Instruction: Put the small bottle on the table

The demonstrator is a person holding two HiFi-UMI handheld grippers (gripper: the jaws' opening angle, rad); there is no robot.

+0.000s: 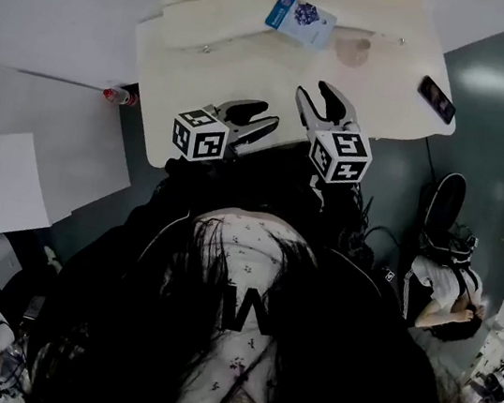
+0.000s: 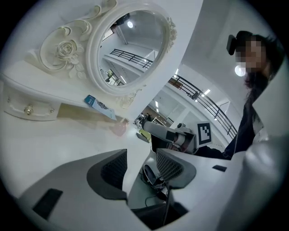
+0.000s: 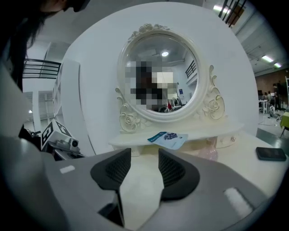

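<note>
A blue packet (image 1: 301, 19) lies below the ornate mirror (image 3: 160, 72), black phone (image 1: 436, 99) well apart.

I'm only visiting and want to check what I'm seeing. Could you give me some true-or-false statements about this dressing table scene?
1. The left hand-held gripper and the right hand-held gripper are both open and empty. True.
2. A black phone lies on the dressing table. True.
3. The blue packet lies on the floor. False: it rests on the shelf under the mirror.
4. The mirror is square. False: it is oval, in an ornate white frame.
</note>
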